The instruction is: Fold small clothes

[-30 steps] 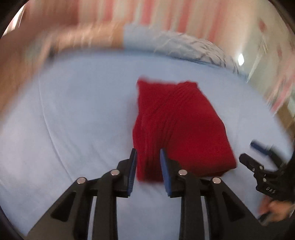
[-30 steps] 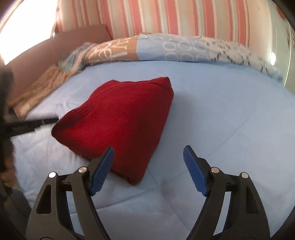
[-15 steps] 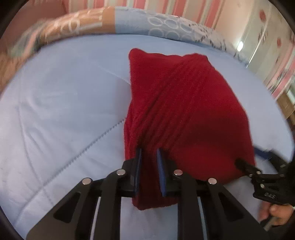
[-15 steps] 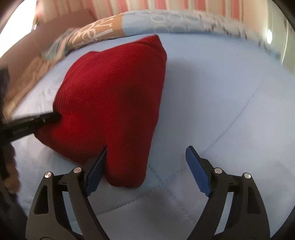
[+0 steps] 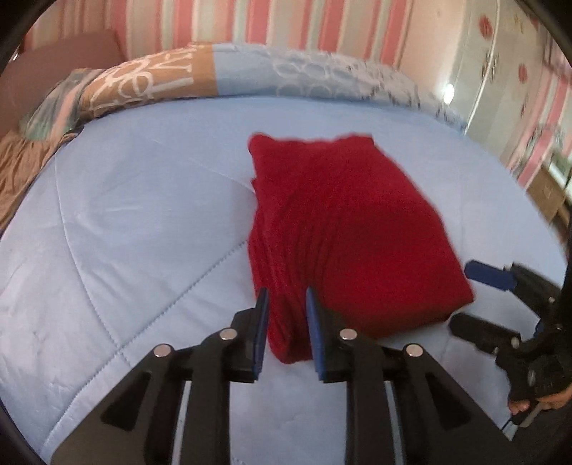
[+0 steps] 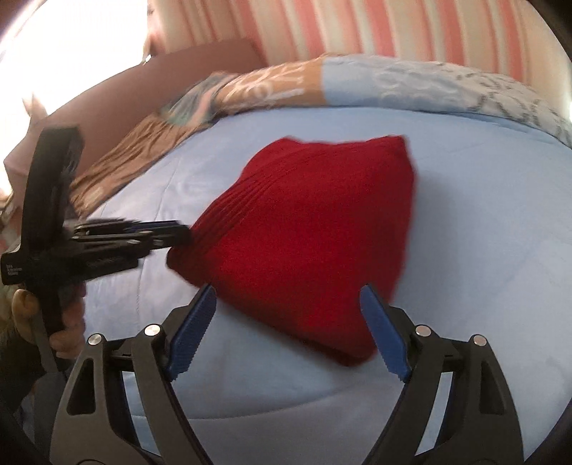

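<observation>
On a light blue quilted bedspread point(image 5: 136, 221), I hold a folded red knitted garment point(image 5: 343, 229) between 2 handheld grippers. My left gripper point(image 5: 286, 322) has its blue pads on either side of the garment's near corner fold; the gap between the fingers is narrow and the jaws are opening at this moment, with the red knit bunched between them and touching both pads. Seen from the right wrist camera, that same gripper point(image 6: 178, 232) reaches in from the left and meets the garment point(image 6: 307, 243) at its left corner, a hand point(image 6: 53, 322) wrapped around its handle below.

My right gripper point(image 6: 286, 322) stands wide, its 2 ribbed blue pads spread to either side of the garment's near edge and pressing on nothing. From the left wrist camera it point(image 5: 472, 300) shows at the right, just beside the garment's right corner.

The garment lies near the middle of the bedspread, well apart from the far edge, where a patterned pillow point(image 5: 153, 78) in brown and pale blue runs along a pink-and-white striped wall point(image 5: 304, 25). Both views are slightly blurred.
</observation>
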The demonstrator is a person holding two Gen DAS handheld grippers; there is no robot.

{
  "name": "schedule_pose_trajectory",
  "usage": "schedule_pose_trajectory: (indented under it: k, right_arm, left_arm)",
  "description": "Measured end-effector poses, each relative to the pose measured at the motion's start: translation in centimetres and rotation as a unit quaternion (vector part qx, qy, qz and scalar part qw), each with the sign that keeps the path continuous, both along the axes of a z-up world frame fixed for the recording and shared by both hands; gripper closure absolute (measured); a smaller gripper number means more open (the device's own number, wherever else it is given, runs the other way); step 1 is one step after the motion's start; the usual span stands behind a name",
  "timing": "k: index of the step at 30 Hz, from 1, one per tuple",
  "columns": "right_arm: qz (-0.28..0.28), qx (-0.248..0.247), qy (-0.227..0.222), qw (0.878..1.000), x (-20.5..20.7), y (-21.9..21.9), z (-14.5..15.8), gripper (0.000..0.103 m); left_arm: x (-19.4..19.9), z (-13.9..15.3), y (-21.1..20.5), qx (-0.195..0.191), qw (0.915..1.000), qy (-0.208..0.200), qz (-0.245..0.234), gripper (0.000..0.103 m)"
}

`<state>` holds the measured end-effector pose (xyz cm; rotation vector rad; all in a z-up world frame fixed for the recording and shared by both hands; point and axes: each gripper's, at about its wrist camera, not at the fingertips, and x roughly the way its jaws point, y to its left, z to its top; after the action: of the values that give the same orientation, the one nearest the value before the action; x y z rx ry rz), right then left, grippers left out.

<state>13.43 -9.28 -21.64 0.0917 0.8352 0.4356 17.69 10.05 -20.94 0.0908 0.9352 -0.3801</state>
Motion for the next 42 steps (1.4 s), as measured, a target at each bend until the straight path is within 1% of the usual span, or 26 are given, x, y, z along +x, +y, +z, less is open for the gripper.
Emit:
schedule_pose_trajectory:
  k: [2,3,4,5,7,9,11,13,15,18,19,21,23,24,27,29,30,31,32,33,35,36,38,39,40,42]
  right_arm:
    - [0.006,-0.008,0.013,1.000,0.8,0.8,-1.1,0.019]
    - [0.007,-0.011,0.021,1.000,1.2,1.1,-1.5,0.019]
    - [0.008,-0.014,0.029,0.999,1.7,1.2,-1.9,0.019]
    - [0.009,-0.017,0.033,0.999,2.0,1.3,-2.2,0.019]
    - [0.013,-0.021,0.036,0.999,2.0,1.4,-2.2,0.019]
    - [0.017,-0.018,0.037,0.999,1.9,1.3,-1.6,0.019]
    - [0.012,0.016,0.030,0.999,1.6,0.1,0.0,0.020]
    - [-0.011,0.038,0.017,0.999,1.8,-1.6,1.6,0.018]
    - [-0.037,0.057,0.013,0.998,2.5,-3.4,2.6,0.017]
    - [-0.077,0.085,0.028,0.993,4.6,-5.9,2.9,0.016]
    - [-0.085,0.083,0.033,0.992,5.1,-6.3,2.7,0.016]
    - [-0.096,0.084,0.039,0.991,5.6,-6.8,2.4,0.016]
    - [-0.097,0.089,0.041,0.990,5.4,-6.8,2.0,0.016]
    - [-0.097,0.087,0.040,0.991,5.3,-6.8,1.9,0.016]
    - [-0.093,0.081,0.047,0.991,4.3,-6.9,0.9,0.016]
    - [-0.095,0.082,0.052,0.991,4.4,-6.9,0.3,0.016]
    - [-0.096,0.084,0.055,0.990,4.4,-6.9,0.1,0.016]
    - [-0.097,0.085,0.059,0.990,4.3,-6.9,-0.1,0.016]
    - [-0.098,0.085,0.060,0.990,4.2,-6.9,-0.2,0.016]
    - [-0.098,0.085,0.060,0.990,4.1,-6.9,-0.3,0.016]
    - [-0.097,0.083,0.059,0.990,4.0,-6.9,-0.3,0.016]
    - [-0.097,0.081,0.058,0.990,3.9,-6.9,-0.3,0.016]
    - [-0.098,0.079,0.059,0.990,3.8,-7.1,-0.4,0.016]
    - [-0.099,0.080,0.060,0.990,3.8,-7.2,-0.4,0.016]
    - [-0.101,0.080,0.060,0.990,3.8,-7.3,-0.5,0.016]
    - [-0.103,0.082,0.061,0.989,3.7,-7.5,-0.6,0.016]
  left_arm:
    - [0.6,-1.5,0.0,0.018,0.9998,0.011,0.007,0.079]
    - [1.1,-2.3,0.3,0.015,0.9995,0.023,0.013,0.078]
    - [1.4,-2.7,0.6,0.009,0.9994,0.031,0.017,0.075]
    - [1.9,-3.1,1.2,0.004,0.9991,0.036,0.022,0.068]
    - [2.2,-3.4,1.8,0.007,0.9989,0.037,0.029,0.059]
    - [2.3,-2.8,2.2,-0.002,0.9987,0.041,0.030,0.058]
    - [1.7,-1.1,2.7,-0.015,0.9992,0.030,0.024,0.058]
    - [1.5,0.9,3.1,-0.036,0.9990,0.020,0.016,0.058]
    - [2.5,2.3,3.6,-0.059,0.9979,0.023,0.011,0.058]
    - [5.5,2.5,3.5,-0.085,0.9949,0.054,0.001,0.057]
    - [7.1,1.8,3.4,-0.097,0.9922,0.078,-0.007,0.057]
    - [8.9,0.5,3.3,-0.108,0.9883,0.107,-0.009,0.057]
    - [10.7,-1.4,3.5,-0.132,0.9800,0.148,-0.014,0.057]
    - [11.4,-2.4,3.7,-0.154,0.9728,0.172,-0.018,0.057]
    - [12.3,-3.6,4.1,-0.193,0.9615,0.195,-0.016,0.053]
    - [12.7,-4.3,4.8,-0.218,0.9540,0.205,-0.002,0.040]
    - [12.8,-4.6,5.0,-0.227,0.9507,0.211,0.001,0.036]
    - [12.9,-5.4,5.5,-0.247,0.9424,0.226,0.006,0.028]
    - [13.0,-6.2,5.9,-0.270,0.9325,0.240,0.011,0.026]
    - [13.0,-6.8,6.5,-0.296,0.9227,0.247,0.015,0.026]
    - [13.0,-7.1,7.0,-0.325,0.9113,0.252,0.015,0.025]
    - [13.0,-7.1,7.0,-0.335,0.9071,0.255,0.012,0.025]
    - [13.1,-6.9,6.7,-0.375,0.8884,0.266,-0.002,0.025]
    - [13.1,-6.7,6.5,-0.387,0.8832,0.265,-0.008,0.025]
    - [13.3,-6.1,6.4,-0.399,0.8796,0.258,-0.014,0.022]
    - [13.6,-5.5,6.0,-0.394,0.8840,0.251,-0.016,0.018]
